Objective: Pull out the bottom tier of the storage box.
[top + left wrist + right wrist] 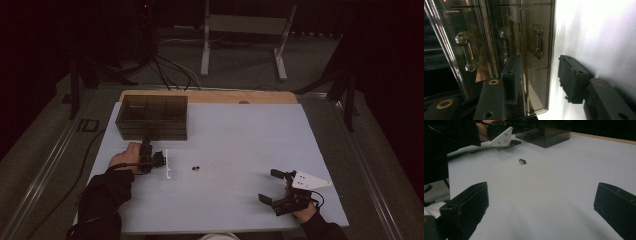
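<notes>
Right claw (277, 189) rests near the front right of the counter (240, 150), jaws wide apart with nothing between them; judged to be parked out of the way while the other hand works.

Mid-counter: a small dark bead-like piece (522, 161) lies alone on the bare sheet, well apart from both claws.

Left claw (156, 161) sits just in front of the smoky plastic drawer box (152, 117), turned on its side. In the left gripper view the jaws straddle the box's lowest drawer front (537, 75), one jaw over the panel, one (571, 77) on the counter side. A gap shows at the counter-side jaw, so the claw is apart, not yet clamped. Likely lining up to grip the drawer edge below its clear handle (539, 41).
</notes>
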